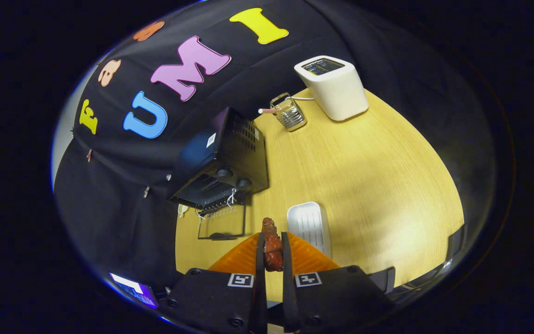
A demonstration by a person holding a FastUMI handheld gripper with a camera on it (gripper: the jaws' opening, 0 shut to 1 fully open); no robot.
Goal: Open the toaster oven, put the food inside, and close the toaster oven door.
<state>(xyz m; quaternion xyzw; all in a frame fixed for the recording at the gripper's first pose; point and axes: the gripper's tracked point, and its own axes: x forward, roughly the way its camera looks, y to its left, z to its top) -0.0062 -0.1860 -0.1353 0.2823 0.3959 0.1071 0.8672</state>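
— Inspector: State of the gripper [273, 241]?

— Assistant: Closed on the food. Both fingers press the sides of a reddish-brown piece of meat [272, 246], which sticks out a little past the fingertips.

— Inspector: And the toaster oven [223, 162]?

— Assistant: Black, standing on the wooden table [364, 176] against the booth's cloth wall, ahead of the fingers and off to one side. Its glass door [222, 223] is open and hangs down in front of it; two knobs show on the front panel.

— Inspector: Anything else near the oven?

— Assistant: A white ribbed tray [310, 225] lies on the table just beside the open door, close to the fingertips. Beyond the oven stands a small wire basket [288, 112], and beside that a white toaster [333, 87] with a cord — both well apart from the food.
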